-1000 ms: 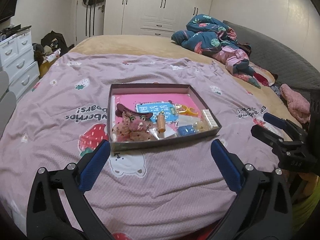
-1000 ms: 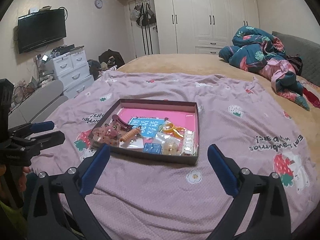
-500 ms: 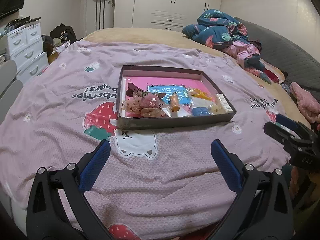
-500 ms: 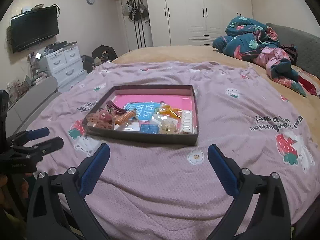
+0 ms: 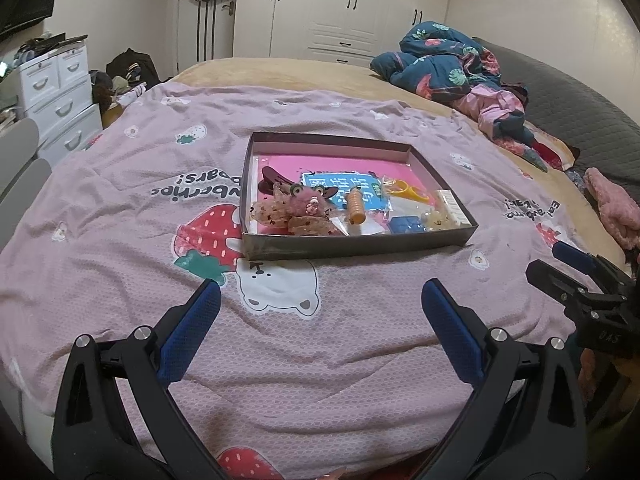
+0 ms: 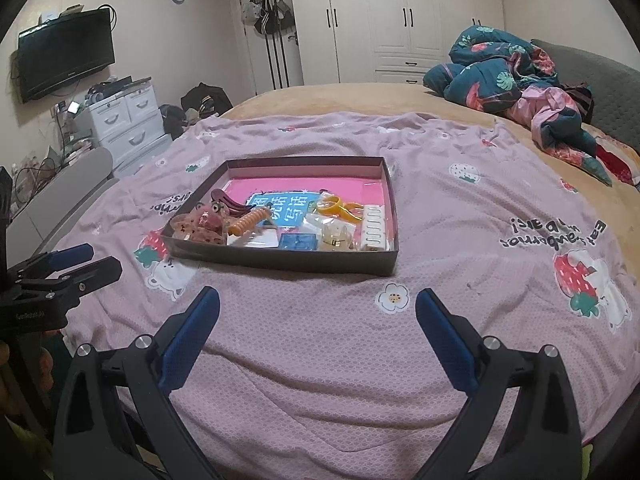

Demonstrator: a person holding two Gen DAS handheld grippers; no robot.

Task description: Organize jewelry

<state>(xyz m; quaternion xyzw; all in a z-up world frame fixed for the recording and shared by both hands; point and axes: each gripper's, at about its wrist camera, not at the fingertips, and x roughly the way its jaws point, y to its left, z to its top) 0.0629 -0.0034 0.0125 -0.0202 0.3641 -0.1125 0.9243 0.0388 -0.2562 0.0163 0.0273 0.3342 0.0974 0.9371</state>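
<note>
Lying jumbled, hair clips fill the shallow box

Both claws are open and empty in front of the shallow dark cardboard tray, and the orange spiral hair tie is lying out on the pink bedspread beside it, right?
Not quite. The orange spiral hair tie lies inside the shallow dark cardboard tray, not out on the pink bedspread; the left wrist view shows it among the other accessories. The rest holds: the left claw and right claw are open and empty in front of the tray.

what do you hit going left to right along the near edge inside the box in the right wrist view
Speckled bow clip → clear packet → blue square piece → pale yellow clip → white comb clip, all inside the box.
</note>
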